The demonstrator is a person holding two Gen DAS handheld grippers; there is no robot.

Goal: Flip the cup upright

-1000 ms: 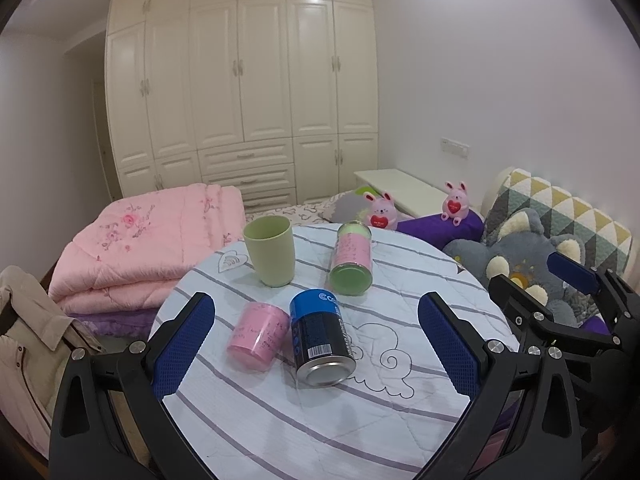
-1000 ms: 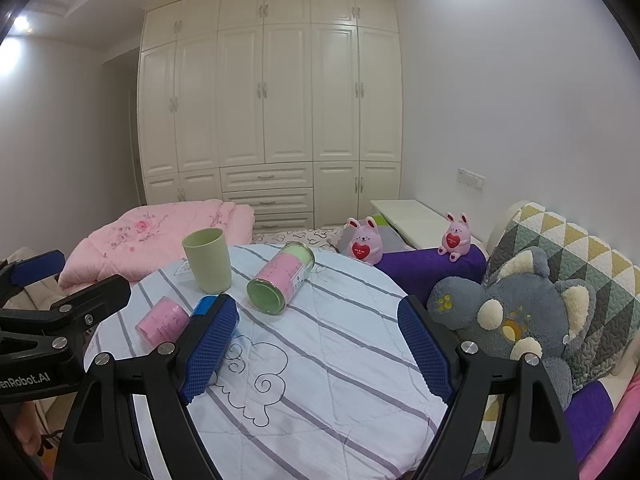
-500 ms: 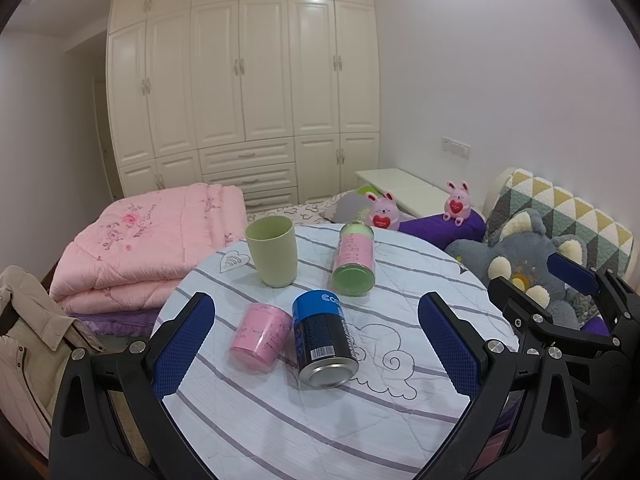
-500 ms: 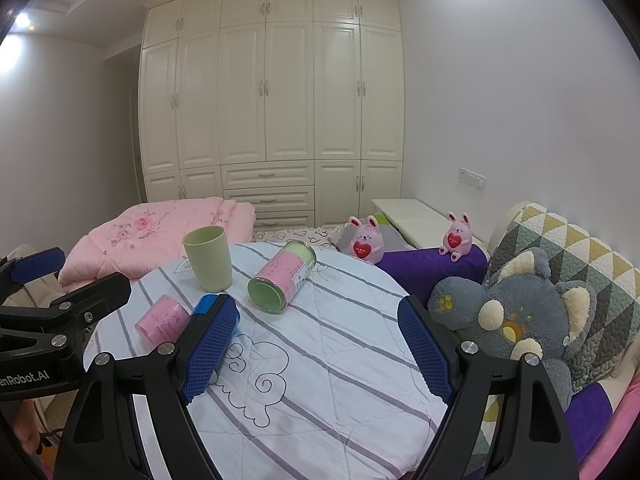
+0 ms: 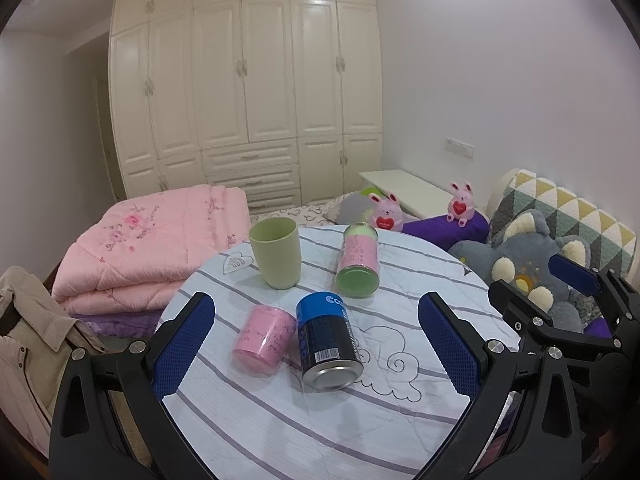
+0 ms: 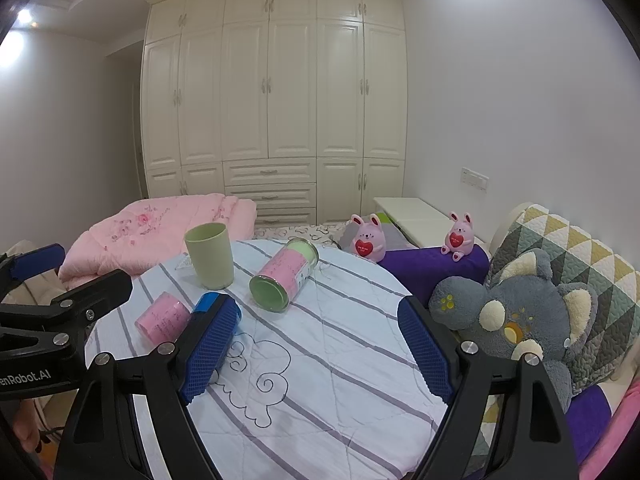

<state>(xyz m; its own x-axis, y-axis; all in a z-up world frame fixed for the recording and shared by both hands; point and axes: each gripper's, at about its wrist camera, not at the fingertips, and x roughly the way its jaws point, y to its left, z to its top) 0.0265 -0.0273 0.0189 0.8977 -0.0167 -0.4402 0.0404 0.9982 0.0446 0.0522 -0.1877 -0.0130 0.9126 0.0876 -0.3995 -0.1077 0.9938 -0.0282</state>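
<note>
Both grippers poised above the round table [image 5: 400, 420].
I hold the left gripper [image 5: 316, 340] and right gripper [image 6: 316, 348] spread, empty; the pink cup [image 5: 262, 338] lies toppled, apparently touching the blue can [image 5: 328, 344].

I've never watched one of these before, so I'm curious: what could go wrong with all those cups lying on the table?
The pink cup lies touching the blue can, so the open left hand-held gripper could nudge the can and set it rolling. The pink-and-green canister also lies on its side and might roll across the soft quilted table if bumped.
</note>
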